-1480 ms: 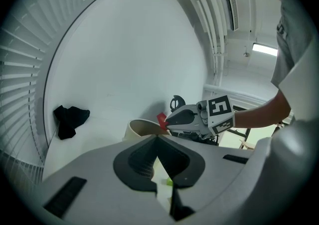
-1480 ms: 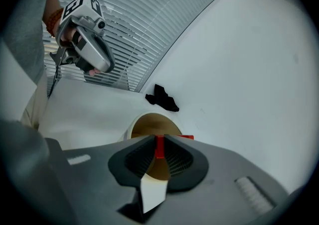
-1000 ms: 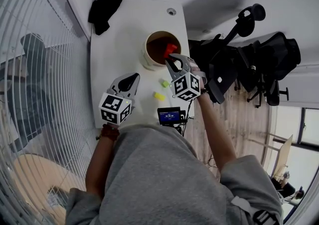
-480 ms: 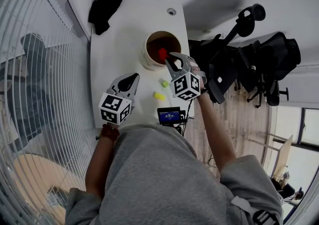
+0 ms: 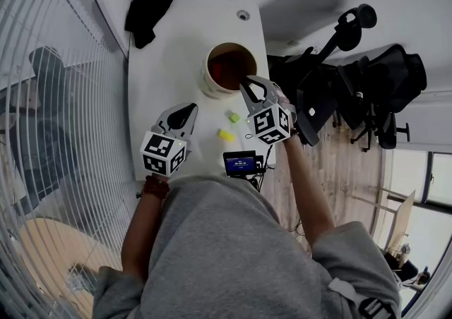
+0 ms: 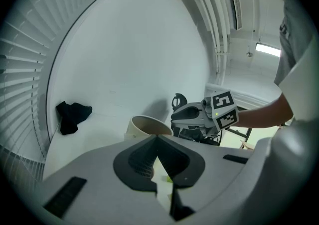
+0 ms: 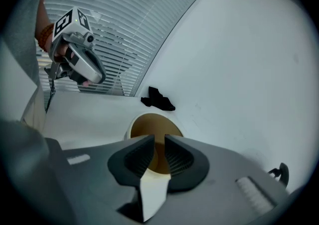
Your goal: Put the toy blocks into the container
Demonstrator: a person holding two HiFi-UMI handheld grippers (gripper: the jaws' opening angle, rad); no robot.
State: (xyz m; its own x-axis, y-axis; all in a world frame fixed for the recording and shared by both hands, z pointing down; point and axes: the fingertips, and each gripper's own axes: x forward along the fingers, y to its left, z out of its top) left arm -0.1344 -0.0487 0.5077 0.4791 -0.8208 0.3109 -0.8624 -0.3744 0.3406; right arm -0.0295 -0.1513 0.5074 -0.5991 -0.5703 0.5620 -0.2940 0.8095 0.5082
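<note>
Status: the right gripper (image 5: 246, 84) is at the lower right rim of the container (image 5: 207, 79), pointing up-left in the head view toward the mouth. Its jaws have a narrow gap and just closed in a touch, with nothing between them. In the right gripper view only the container's brown inner wall shows through the gap.

The left gripper (image 5: 188, 109) hangs over the tabletop (image 5: 162, 77) left of centre, pointing up and slightly right in frame. Its jaws are fully together and empty.

The container is a cream bucket, upright with its mouth up, upper centre of the head view. The inside reads dark reddish brown. I can't make out a block in it from any view. The right gripper's own jaws cover the bottom in its view.

Two blocks lie out on the tabletop, below the container in frame and between the two grippers:
- The green block (image 5: 234, 118) is nearer the container, just beside the right gripper's body. It is too small to call an axis.
- The yellow block (image 5: 226, 135) is below it and slightly left, apart from green. It looks elongated, with its long axis roughly upper left to lower right in frame.

A black cloth (image 5: 147, 15) sits at the upper left corner of the tabletop. A small device (image 5: 241, 163) with a lit blue screen is at the near edge, below the yellow block.
</note>
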